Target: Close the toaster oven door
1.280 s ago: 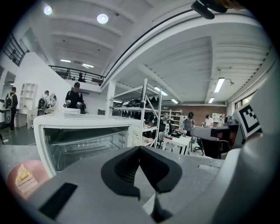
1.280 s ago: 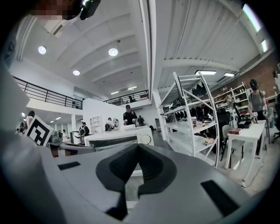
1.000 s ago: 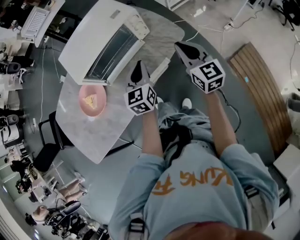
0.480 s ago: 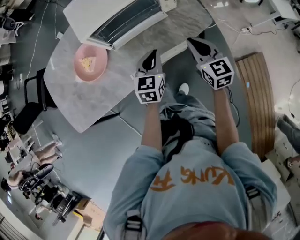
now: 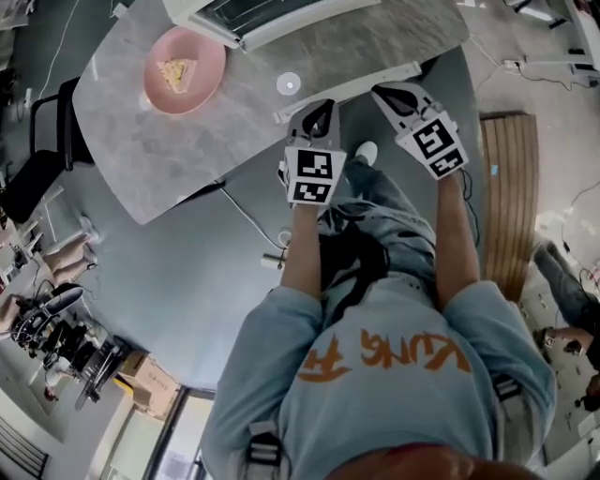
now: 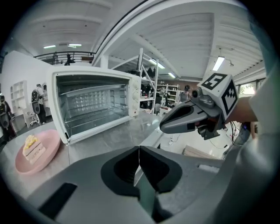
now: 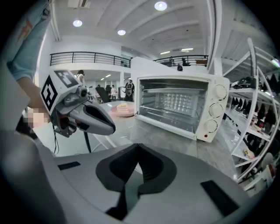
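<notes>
The white toaster oven (image 6: 98, 103) stands on the marble table (image 5: 187, 150) with its door folded down and the racks showing; the head view cuts it off at the top edge (image 5: 272, 17). In the right gripper view the oven (image 7: 179, 107) has three knobs on its right side. My left gripper (image 5: 323, 106) and right gripper (image 5: 384, 92) hover side by side at the table's near edge, short of the oven. Both are shut and hold nothing. Their jaws meet in the left gripper view (image 6: 139, 151) and in the right gripper view (image 7: 137, 148).
A pink plate (image 5: 183, 70) with a cake slice (image 6: 30, 146) sits left of the oven. A small white disc (image 5: 289, 82) lies on the table near my left gripper. A black chair (image 5: 42, 141) stands at the left, a wooden platform (image 5: 511, 187) at the right.
The head view has swung, so the oven has slid up to the frame's top edge and the white disc has come into sight. Both grippers stay shut, side by side.
</notes>
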`<state>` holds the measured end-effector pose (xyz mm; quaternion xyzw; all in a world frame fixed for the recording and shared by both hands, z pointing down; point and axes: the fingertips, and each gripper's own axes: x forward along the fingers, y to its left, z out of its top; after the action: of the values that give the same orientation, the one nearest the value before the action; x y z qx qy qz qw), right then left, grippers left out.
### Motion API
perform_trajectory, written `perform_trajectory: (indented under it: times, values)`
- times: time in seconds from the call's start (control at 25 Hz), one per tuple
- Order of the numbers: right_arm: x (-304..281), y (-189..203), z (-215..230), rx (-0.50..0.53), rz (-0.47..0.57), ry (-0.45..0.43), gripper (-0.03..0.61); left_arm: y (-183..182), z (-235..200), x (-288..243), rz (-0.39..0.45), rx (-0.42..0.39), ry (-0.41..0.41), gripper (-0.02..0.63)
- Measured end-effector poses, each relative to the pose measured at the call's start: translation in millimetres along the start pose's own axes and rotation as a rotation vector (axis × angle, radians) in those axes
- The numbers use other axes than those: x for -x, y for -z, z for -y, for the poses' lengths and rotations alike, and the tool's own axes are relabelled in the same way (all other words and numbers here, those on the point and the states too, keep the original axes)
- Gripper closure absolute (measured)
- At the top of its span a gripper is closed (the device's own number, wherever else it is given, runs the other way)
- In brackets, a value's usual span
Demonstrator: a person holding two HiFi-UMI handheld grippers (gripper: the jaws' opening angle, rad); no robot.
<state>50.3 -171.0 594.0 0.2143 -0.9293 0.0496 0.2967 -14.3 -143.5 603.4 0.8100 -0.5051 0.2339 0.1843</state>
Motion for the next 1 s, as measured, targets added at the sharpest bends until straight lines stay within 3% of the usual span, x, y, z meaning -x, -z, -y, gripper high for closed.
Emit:
perform_trajectory:
  times: [0.2,0.32,0.56,1.0]
  values:
    - [-14.1,34.5,-8.7,0.115,-0.176,0.002,0.58,41.5,8.5,-7.9,-0.14,-0.099,0.027,0.612]
    - [-21.0,47.5,-4.5,0.16,-0.236,0.051,0.58,58.4,2.5,-13.5,-0.203,-0.114,0.001,0.612]
    - [-26.7,62.1,4.4,0.23,-0.317,0.159,0.58,73.7,-1.7,-18.5,-0.308,-0.249,-0.058,0.612]
    - [-20.2,76.4,18.3,0.28,-0.393,0.268,0.581,73.8,-1.0,-17.3,-0.361,-0.362,-0.133,0.612]
